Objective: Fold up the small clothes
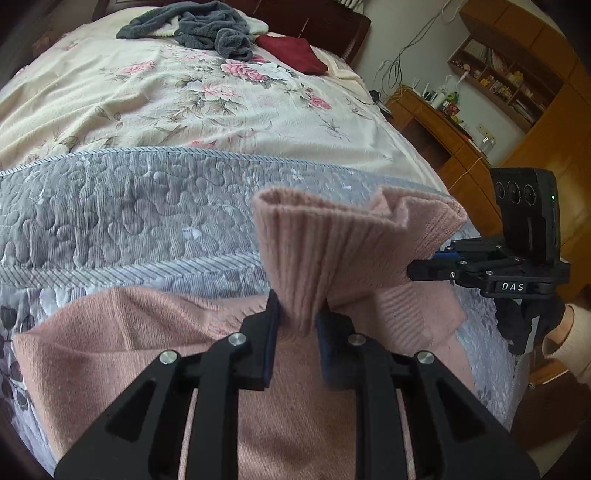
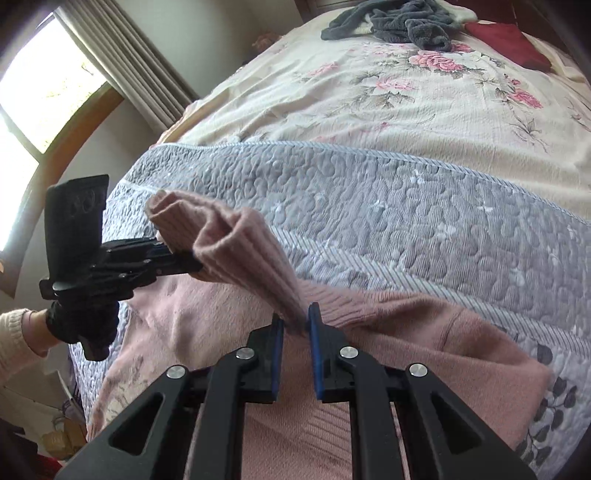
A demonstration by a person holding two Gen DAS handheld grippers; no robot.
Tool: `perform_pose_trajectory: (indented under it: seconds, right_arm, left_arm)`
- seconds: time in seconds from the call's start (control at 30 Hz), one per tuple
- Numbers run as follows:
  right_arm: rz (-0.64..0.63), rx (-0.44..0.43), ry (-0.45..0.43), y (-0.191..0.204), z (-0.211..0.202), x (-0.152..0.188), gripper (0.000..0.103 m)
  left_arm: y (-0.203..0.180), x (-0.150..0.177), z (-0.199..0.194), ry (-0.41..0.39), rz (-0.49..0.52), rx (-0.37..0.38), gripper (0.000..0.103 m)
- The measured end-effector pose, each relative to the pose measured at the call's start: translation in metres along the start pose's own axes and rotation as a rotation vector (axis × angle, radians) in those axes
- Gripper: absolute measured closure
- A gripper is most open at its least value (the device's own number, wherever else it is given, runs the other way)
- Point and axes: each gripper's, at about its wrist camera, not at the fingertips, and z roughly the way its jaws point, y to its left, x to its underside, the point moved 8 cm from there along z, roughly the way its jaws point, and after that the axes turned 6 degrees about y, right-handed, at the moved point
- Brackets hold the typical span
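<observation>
A pink sweater (image 1: 122,350) lies on the grey quilt (image 1: 110,206) at the near end of the bed, its body spread crosswise along the bed's edge. Its ribbed band (image 1: 325,236) is lifted off the quilt and stretched sideways between the two grippers. The left gripper (image 1: 297,314) has its jaws closed tight on the rib; the right gripper (image 2: 295,319) pinches the other end just as narrowly. The left view shows a wooden desk (image 1: 436,122) and shelves at two o'clock; the right view shows a window (image 2: 40,85) and curtain (image 2: 136,62) at ten o'clock. A grey towel (image 1: 207,26) and red cloth (image 1: 295,51) lie at twelve o'clock. The sweater's lower part is hidden behind the gripper frames.
</observation>
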Motion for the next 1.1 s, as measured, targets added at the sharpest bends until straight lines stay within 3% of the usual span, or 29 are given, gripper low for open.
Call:
perform_pose_trajectory:
  seconds: [0.23, 0.37, 0.47, 0.53, 0.63, 0.73, 0.87, 0.93, 0.97, 1.0, 1.1]
  right_arm:
    - [0.002, 0.011, 0.12, 0.0, 0.015, 0.066, 0.087]
    - [0.068, -0.016, 0.16, -0.002, 0.007, 0.099, 0.085]
    - [0.153, -0.104, 0.137, 0.006, -0.002, 0.103, 0.075]
    - [0.22, -0.162, 0.127, 0.01, -0.001, 0.099, 0.063]
    - [0.302, -0.219, 0.124, 0.015, 0.008, 0.093, 0.06]
    - [0.356, -0.199, 0.129, 0.012, 0.023, 0.088, 0.058]
    - [0.395, -0.192, 0.163, 0.01, 0.041, 0.09, 0.06]
    - [0.392, -0.176, 0.168, 0.008, 0.043, 0.093, 0.082]
    - [0.385, -0.162, 0.166, 0.008, 0.042, 0.093, 0.085]
    - [0.375, -0.147, 0.164, 0.007, 0.039, 0.094, 0.089]
    - [0.362, -0.135, 0.141, 0.005, 0.026, 0.095, 0.091]
  left_arm:
    - [0.005, 0.063, 0.002, 0.116, -0.025, 0.012, 0.077]
    - [0.011, 0.092, -0.011, 0.153, -0.081, 0.04, 0.071]
    - [0.008, 0.091, -0.024, 0.12, -0.159, 0.099, 0.059]
    - [0.004, 0.085, -0.027, 0.094, -0.209, 0.139, 0.056]
    - [-0.002, 0.074, -0.018, 0.096, -0.268, 0.17, 0.052]
    - [-0.005, 0.073, 0.001, 0.146, -0.287, 0.153, 0.052]
    - [-0.009, 0.083, 0.025, 0.226, -0.302, 0.15, 0.061]
    - [-0.007, 0.088, 0.034, 0.263, -0.318, 0.156, 0.079]
    - [-0.006, 0.089, 0.036, 0.269, -0.327, 0.169, 0.09]
    - [-0.004, 0.089, 0.035, 0.265, -0.333, 0.17, 0.094]
    - [0.002, 0.084, 0.026, 0.23, -0.334, 0.162, 0.093]
